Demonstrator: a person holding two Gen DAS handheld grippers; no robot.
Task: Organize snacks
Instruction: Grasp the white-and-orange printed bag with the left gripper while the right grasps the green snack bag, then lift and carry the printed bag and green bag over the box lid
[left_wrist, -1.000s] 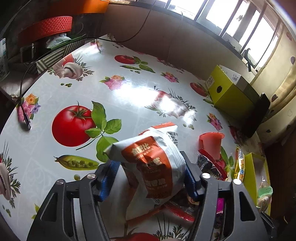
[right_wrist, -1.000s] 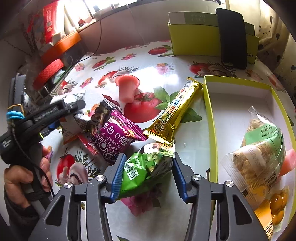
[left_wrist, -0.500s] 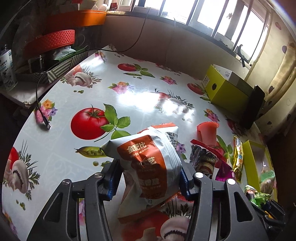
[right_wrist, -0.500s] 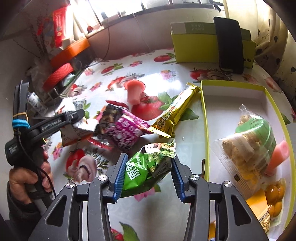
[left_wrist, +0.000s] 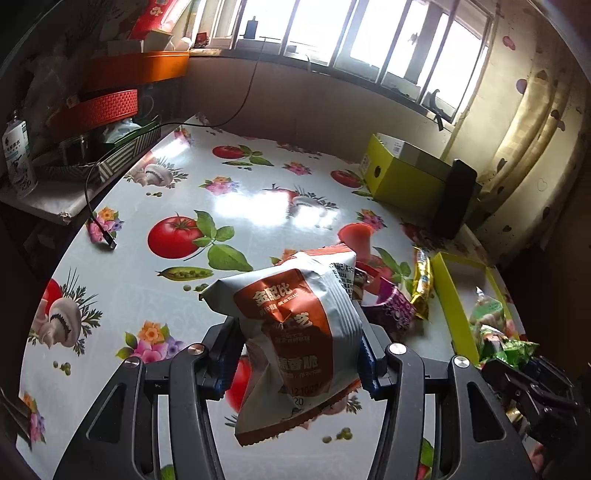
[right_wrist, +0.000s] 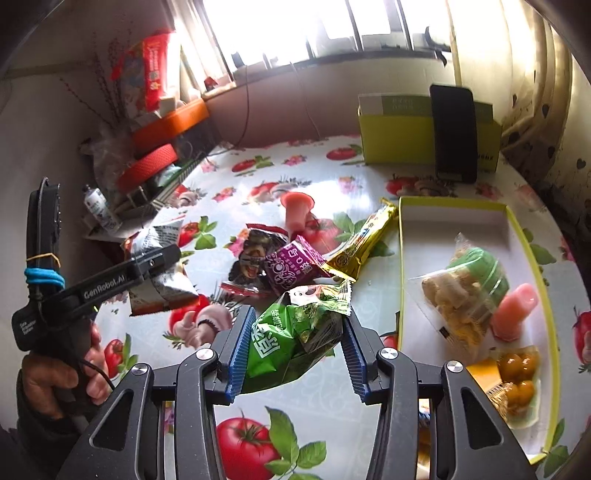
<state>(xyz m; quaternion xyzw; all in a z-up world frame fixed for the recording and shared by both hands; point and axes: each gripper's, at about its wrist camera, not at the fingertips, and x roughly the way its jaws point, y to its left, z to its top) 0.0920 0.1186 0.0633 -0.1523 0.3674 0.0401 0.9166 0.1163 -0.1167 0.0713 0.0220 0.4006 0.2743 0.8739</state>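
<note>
Lifting higher since before, both grippers (left_wrist: 297, 354) (right_wrist: 293, 347) keep their snacks

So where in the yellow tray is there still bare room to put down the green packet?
The far end of the yellow tray, beyond the clear cookie bag, is bare white floor. The near end is crowded: pink jelly cup and yellow sweets.

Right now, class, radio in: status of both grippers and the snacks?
Left gripper shut on orange-grey packet. Right gripper shut on green packet. Yellow tray right; loose snacks beside it.
</note>
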